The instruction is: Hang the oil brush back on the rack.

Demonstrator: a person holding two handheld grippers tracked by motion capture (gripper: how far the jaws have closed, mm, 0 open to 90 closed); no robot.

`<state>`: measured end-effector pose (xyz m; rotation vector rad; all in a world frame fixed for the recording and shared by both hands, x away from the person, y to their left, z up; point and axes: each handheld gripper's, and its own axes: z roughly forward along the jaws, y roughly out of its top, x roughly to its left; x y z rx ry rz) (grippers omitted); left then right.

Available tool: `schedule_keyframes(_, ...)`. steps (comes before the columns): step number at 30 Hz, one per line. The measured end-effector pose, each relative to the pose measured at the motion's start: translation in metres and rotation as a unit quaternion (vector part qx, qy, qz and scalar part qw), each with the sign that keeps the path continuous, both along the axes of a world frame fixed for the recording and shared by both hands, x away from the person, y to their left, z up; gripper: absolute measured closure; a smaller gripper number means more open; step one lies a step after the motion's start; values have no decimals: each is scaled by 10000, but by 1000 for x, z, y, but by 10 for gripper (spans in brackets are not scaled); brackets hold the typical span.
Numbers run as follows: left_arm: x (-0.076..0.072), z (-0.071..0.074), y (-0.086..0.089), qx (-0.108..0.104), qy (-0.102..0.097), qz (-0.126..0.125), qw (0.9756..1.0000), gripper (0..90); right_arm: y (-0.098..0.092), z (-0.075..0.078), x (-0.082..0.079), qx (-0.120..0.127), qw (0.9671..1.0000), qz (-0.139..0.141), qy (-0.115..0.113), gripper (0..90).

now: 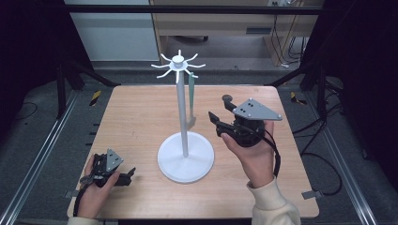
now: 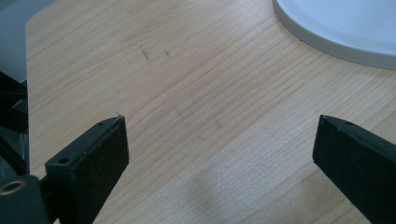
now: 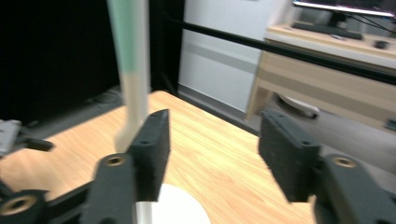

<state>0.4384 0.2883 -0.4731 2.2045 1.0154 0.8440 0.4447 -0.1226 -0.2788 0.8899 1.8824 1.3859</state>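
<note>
A white stand (image 1: 181,112) rises from a round base (image 1: 186,161) at mid-table, with several hooks around its top. A utensil (image 1: 191,101) with a green handle and a pale lower end hangs from one hook on the right side. My right gripper (image 1: 219,108) is held above the table just right of the utensil, pointing left at it. Its jaws are open with nothing between them (image 3: 215,121). The utensil (image 3: 130,70) hangs blurred just beyond the left jaw. My left gripper (image 1: 130,174) rests low at the front left, open over bare wood (image 2: 219,126).
The wooden table (image 1: 141,117) has rounded corners, and its far left corner (image 2: 35,23) is near the left gripper. The stand's base rim (image 2: 336,32) lies ahead to the right of the left gripper. Dark frame bars and floor surround the table.
</note>
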Motion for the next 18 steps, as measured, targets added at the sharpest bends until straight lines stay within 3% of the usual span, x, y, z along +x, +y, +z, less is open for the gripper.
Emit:
schedule_keyframes(7, 0, 0, 1, -27, -22, 13, 10000, 31, -6, -17, 16, -211, 9986, -381, 299, 213)
schedule_keyframes(9, -1, 0, 1, -17, -19, -3, 10000, 31, -10, -24, 21, -414, 9970, -585, 300, 173)
schedule_keyframes(18, -2, 1, -1, -16, -34, -55, 10000, 30, -35, -55, 38, -648, 9909, -1100, 430, 126)
